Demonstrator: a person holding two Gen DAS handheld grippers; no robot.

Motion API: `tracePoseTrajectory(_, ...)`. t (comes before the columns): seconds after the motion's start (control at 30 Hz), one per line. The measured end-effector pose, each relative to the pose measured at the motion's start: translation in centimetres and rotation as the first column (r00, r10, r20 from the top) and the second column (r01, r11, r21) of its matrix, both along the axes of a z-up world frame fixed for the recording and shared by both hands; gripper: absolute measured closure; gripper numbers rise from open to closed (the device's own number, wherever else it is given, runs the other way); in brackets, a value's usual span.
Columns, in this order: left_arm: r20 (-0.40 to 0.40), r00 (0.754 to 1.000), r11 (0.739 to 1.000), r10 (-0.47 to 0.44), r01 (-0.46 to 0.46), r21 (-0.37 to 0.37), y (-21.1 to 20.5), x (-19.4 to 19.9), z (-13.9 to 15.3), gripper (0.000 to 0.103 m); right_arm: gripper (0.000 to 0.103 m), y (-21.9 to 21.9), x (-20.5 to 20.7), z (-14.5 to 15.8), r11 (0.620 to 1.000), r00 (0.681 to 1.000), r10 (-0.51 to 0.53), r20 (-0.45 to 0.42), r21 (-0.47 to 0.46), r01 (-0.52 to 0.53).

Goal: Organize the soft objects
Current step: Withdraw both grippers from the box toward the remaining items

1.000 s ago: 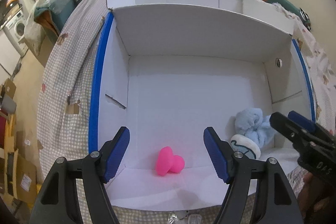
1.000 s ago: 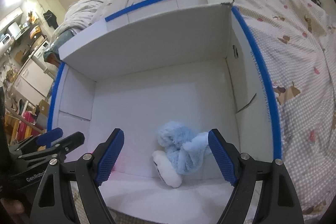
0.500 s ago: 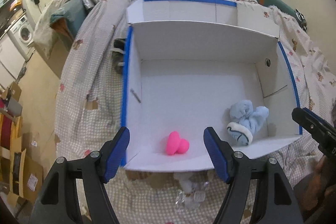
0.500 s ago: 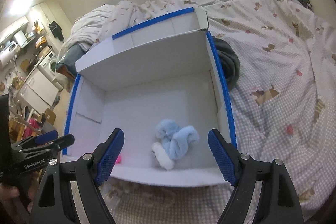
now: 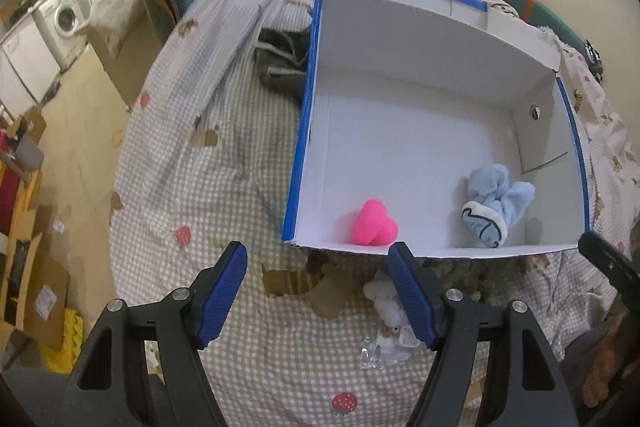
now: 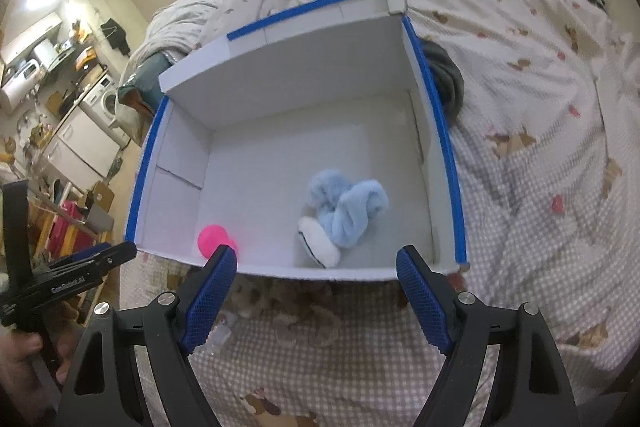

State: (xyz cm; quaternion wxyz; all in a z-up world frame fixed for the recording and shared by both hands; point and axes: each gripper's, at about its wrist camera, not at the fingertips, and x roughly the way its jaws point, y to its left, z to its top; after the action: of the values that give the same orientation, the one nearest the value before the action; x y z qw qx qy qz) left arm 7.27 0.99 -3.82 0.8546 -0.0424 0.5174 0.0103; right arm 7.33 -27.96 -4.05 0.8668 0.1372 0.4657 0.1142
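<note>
on the bed (image 5: 200, 187) stands a box (image 5: 400, 39); inside, near its front wall, a heart toy (image 5: 374, 229) left of a plush (image 5: 494, 205).

Pink heart toy (image 5: 374, 227), blue plush (image 5: 494, 205), inside white box (image 5: 420, 131)

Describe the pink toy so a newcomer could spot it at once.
On the bed sits a white box with blue-taped edges. Inside, at its near left corner, lies the pink toy. It is smooth, lumpy, bright pink; its only neighbour, the blue plush, is fluffy and pale.
</note>
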Motion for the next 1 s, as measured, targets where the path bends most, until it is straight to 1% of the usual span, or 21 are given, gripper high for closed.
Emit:
tracePoseTrajectory(0.1,0.017,0.999,1.0,0.027,-0.027,0.003,1.0,-0.2,0.1,0.033,0.016,-0.4,-0.4,-0.5,1.0,1.0,-0.009,-0.015,-0.016,0.009)
tracePoseTrajectory(0.17,0.01,0.998,0.998,0.056,-0.056,-0.005,1.9,-0.2,-0.2,0.033,0.016,-0.7,-0.5,-0.7,1.0,1.0,-0.011,-0.022,-0.02,0.01)
tracePoseTrajectory(0.27,-0.02,0.995,0.995,0.094,-0.094,-0.014,3.0,0.0,-0.7,0.033,0.016,-1.3,-0.4,-1.2,1.0,0.998,-0.017,-0.056,0.024,0.018)
tracePoseTrajectory(0.37,-0.062,0.991,0.992,0.12,-0.121,-0.019,3.6,-0.1,-1.6,0.033,0.016,-1.4,-0.1,-2.0,0.997,0.994,-0.007,-0.108,0.075,0.015)
tracePoseTrajectory(0.43,-0.091,0.99,0.993,0.111,-0.113,-0.017,3.5,-0.1,-2.3,0.033,0.016,-1.0,-0.1,-2.0,0.996,0.994,0.01,-0.108,0.085,-0.001)
tracePoseTrajectory(0.53,-0.152,0.986,0.997,0.074,-0.073,0.013,2.5,0.2,-4.1,0.033,0.016,0.0,0.2,-2.4,0.997,0.992,0.039,-0.118,0.066,-0.032)
tracePoseTrajectory(0.6,-0.222,0.974,0.999,0.042,-0.048,-0.021,1.9,0.9,-5.9,0.034,0.016,0.4,0.5,-2.8,0.997,0.99,0.043,-0.136,0.072,-0.033)
tracePoseTrajectory(0.67,-0.272,0.961,0.997,0.046,-0.062,-0.051,1.7,1.7,-7.2,0.034,0.016,0.6,0.9,-3.3,0.995,0.987,0.048,-0.153,0.088,-0.035)
tracePoseTrajectory(0.73,-0.309,0.95,0.993,0.045,-0.075,-0.087,1.6,2.5,-8.3,0.034,0.016,0.8,1.3,-3.6,0.996,0.985,0.044,-0.167,0.085,-0.03)
tracePoseTrajectory(0.77,-0.326,0.944,0.993,0.041,-0.074,-0.09,1.4,2.9,-8.8,0.034,0.016,0.8,1.5,-3.8,0.996,0.984,0.043,-0.175,0.085,-0.029)
tracePoseTrajectory(0.8,-0.338,0.94,0.994,0.04,-0.072,-0.085,1.2,3.2,-9.2,0.037,0.016,0.8,1.6,-4.0,0.996,0.982,0.042,-0.184,0.088,-0.026)
tracePoseTrajectory(0.83,-0.346,0.938,0.995,0.037,-0.068,-0.077,1.0,3.6,-9.6,0.044,0.016,0.8,1.8,-4.2,0.996,0.981,0.041,-0.19,0.088,-0.024)
tracePoseTrajectory(0.87,-0.358,0.933,0.996,0.032,-0.059,-0.065,0.7,4.0,-10.1,0.047,0.016,0.8,1.9,-4.3,0.996,0.98,0.04,-0.194,0.087,-0.023)
tracePoseTrajectory(1.0,-0.396,0.918,0.996,0.01,-0.045,-0.079,-0.1,4.4,-11.6,0.05,0.016,0.9,2.5,-4.7,0.997,0.978,0.035,-0.207,0.081,-0.019)
